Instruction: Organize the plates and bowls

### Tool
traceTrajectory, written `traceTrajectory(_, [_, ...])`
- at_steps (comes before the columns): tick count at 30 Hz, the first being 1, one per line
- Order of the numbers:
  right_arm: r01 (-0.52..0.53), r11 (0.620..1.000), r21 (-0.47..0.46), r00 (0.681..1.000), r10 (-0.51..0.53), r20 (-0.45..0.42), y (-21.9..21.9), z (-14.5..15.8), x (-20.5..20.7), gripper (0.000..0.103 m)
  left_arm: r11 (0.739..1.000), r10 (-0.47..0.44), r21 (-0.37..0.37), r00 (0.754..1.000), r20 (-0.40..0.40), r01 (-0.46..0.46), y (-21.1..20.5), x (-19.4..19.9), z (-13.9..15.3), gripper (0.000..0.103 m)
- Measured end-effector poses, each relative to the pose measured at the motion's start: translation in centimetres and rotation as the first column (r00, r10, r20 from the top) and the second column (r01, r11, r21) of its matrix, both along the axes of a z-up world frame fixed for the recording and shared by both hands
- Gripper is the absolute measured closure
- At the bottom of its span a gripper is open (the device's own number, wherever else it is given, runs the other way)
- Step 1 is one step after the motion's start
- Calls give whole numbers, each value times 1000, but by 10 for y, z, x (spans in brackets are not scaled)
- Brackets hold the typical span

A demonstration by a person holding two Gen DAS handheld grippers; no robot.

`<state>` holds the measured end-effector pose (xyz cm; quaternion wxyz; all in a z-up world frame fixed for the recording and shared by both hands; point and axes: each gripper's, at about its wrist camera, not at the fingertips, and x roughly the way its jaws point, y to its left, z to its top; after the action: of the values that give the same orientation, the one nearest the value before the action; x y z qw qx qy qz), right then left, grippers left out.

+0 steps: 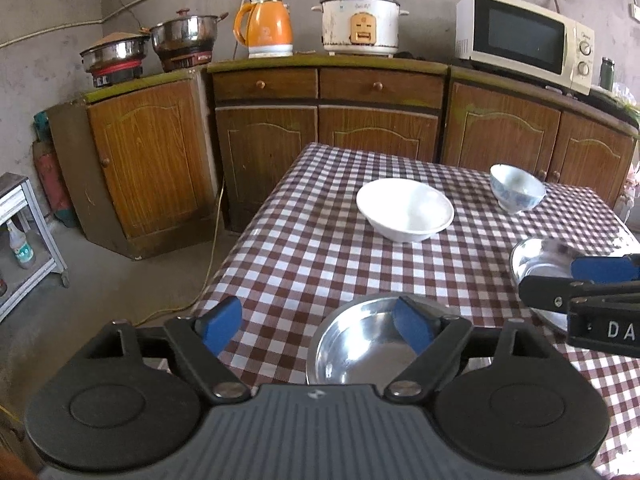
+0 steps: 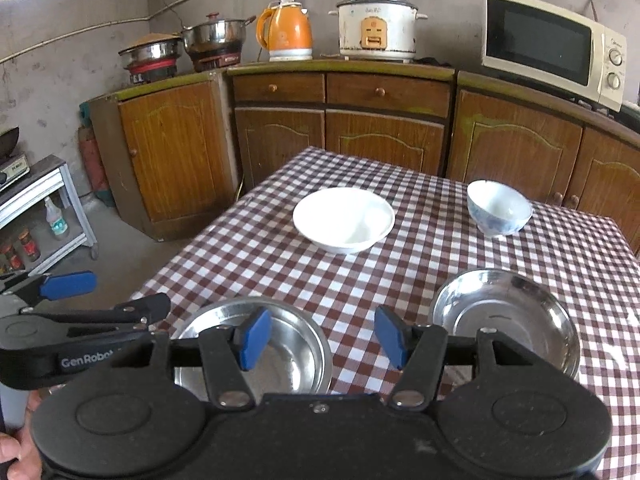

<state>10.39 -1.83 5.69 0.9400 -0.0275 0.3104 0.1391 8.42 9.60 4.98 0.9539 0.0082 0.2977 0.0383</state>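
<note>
Steel bowl point(image 2: 256, 344) directly beneath left claw point(image 1: 320, 326), second steel bowl point(image 2: 506, 316) right of right claw point(image 2: 322, 338); both claws released, empty.

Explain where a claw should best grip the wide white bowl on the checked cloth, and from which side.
Probably the near rim of the white bowl, from above: it sits upright and alone, its thin flared lip open, one finger going inside and one outside.

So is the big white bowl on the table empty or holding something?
Empty. Both wrist views look down into the white bowl and show only its bare, glossy inside; it stands upright on the checked tablecloth.
</note>
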Motion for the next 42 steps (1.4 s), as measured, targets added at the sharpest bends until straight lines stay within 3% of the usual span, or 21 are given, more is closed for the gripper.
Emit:
traceTrajectory(23, [16,999,36,998,-18,53,-19,44,-2,32,999,-53,6,998,14,53,-17,7,37,13])
traceTrajectory(42, [38,999,11,999,-38,2,-19,21,30,32,998,-67,-9,997,-25,67,-16,34,19,13])
